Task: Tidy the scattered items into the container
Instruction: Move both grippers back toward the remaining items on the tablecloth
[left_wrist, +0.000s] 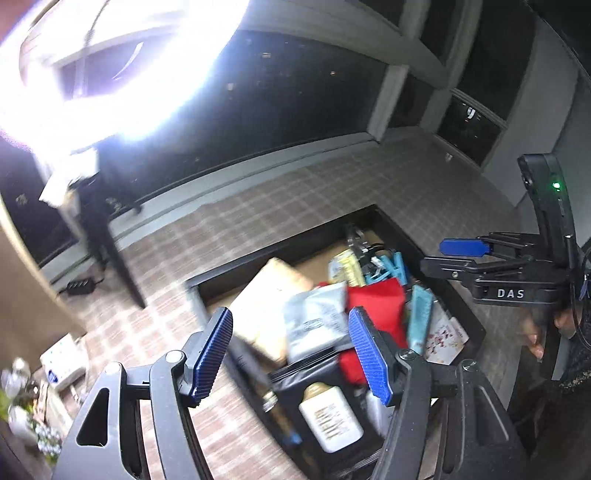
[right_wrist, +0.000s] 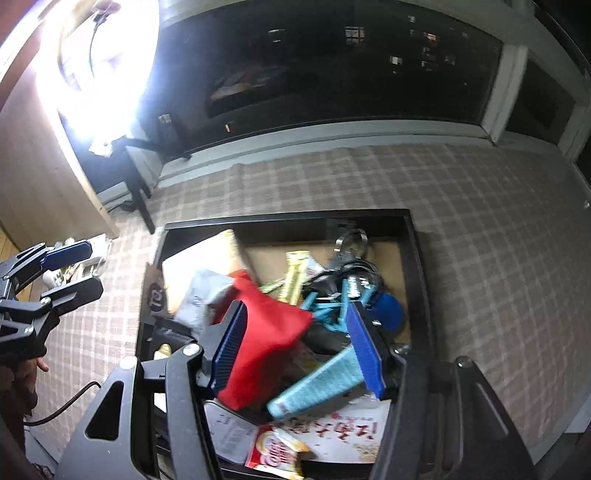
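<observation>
We hold both grippers above the container (right_wrist: 419, 258), a dark, shallow tray on a plaid tablecloth (right_wrist: 480, 221). The left gripper (left_wrist: 291, 354) has its jaws apart with nothing between the pads. The right gripper (right_wrist: 299, 350) also stands apart and empty. The tray already holds the task items: a red pouch (right_wrist: 266, 332), a light blue flat pack (right_wrist: 317, 384), a silver sachet (left_wrist: 317, 317), a white bottle (left_wrist: 330, 417), a tan packet (left_wrist: 266, 291), teal clips (right_wrist: 332, 306) and a metal clamp (right_wrist: 351, 242).

Risks, in our judgement:
- The pile is heaped near the front wall. A careless withdrawal could catch the red pouch or the blue pack on a pad and drag it over the rim.
- The two grippers work close together; crossing paths could cause a collision.
- The bright ring lamp (right_wrist: 96, 66) washes out the left of both views, so stray items there may be missed.

No loose items show on the visible cloth. A black cable (right_wrist: 66, 402) lies at the left edge.
</observation>
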